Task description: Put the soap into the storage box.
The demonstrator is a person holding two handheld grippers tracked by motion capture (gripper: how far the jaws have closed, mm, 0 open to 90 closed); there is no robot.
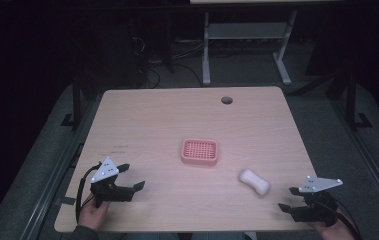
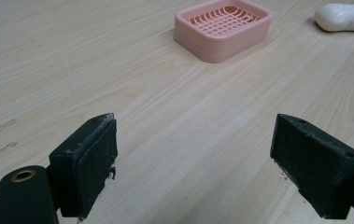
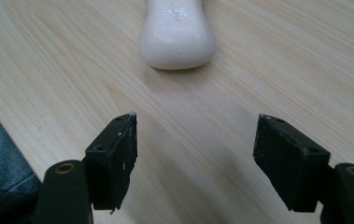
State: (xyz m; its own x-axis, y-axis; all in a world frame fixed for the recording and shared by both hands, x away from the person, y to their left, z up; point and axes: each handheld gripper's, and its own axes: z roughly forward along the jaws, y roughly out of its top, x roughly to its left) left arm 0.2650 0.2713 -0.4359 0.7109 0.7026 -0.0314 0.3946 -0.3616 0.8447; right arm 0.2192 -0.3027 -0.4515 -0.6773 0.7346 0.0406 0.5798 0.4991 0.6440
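Observation:
A pink soap dish (image 1: 200,152) with a grid bottom sits near the middle of the wooden table (image 1: 167,115). A white bar of soap (image 1: 254,181) lies to its right, nearer the front. My left gripper (image 1: 131,176) rests low at the front left, open and empty, pointing toward the soap dish (image 2: 223,28) with the soap (image 2: 345,17) farther off. At the front right corner my right gripper (image 1: 288,199) stands open with nothing between its fingers. The soap (image 3: 176,37) lies a short way ahead of the right gripper (image 3: 195,140).
A round cable hole (image 1: 226,100) marks the far side of the table. Beyond it stand the white legs of another desk (image 1: 206,50) and cables on the floor. The table's front edge (image 3: 6,121) runs close by my right gripper.

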